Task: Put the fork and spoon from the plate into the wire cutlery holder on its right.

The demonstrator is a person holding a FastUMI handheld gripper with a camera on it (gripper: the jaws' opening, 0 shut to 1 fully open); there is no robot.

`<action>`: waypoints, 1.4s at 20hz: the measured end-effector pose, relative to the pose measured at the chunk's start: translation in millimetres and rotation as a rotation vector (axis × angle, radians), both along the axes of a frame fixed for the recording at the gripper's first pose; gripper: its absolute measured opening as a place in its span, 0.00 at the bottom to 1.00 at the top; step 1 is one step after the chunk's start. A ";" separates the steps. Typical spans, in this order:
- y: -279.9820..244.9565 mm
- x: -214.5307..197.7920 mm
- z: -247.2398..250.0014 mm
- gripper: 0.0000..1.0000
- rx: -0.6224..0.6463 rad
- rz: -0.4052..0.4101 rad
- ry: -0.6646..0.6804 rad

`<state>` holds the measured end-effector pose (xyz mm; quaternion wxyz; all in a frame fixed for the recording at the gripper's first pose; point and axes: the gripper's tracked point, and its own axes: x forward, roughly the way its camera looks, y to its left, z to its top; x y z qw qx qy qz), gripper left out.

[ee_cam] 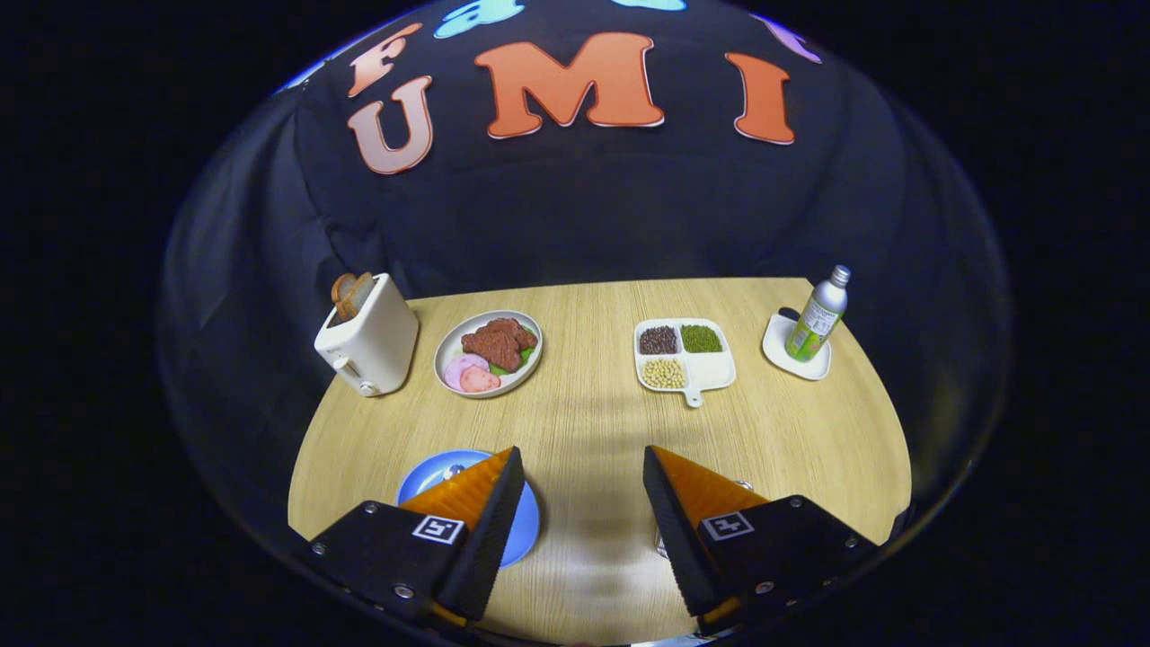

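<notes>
My gripper (582,467) is open, its fingers wide apart above the near part of the wooden table (593,422), with nothing between them. A blue plate (429,472) lies under and behind the left finger, mostly hidden by it. A small shiny piece of cutlery (454,469) peeks out on the plate beside that finger; I cannot tell whether it is the fork or the spoon. A bit of metal, probably the wire cutlery holder (742,485), shows just past the right finger, almost all of it hidden.
Along the back of the table stand a white toaster (370,341) with bread in it, a white plate of meat (489,352), a divided white dish of beans (685,353), and a bottle (818,316) on a white coaster.
</notes>
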<state>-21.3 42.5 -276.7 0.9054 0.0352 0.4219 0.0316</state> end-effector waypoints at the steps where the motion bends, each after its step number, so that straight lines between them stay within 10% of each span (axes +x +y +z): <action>1: 4.6 2.3 3.8 0.81 -0.006 0.001 -0.038; 10: 68.7 10.4 18.0 0.83 -0.037 0.015 -0.276; 28: 180.4 -98.3 -127.9 0.82 -0.012 0.136 0.211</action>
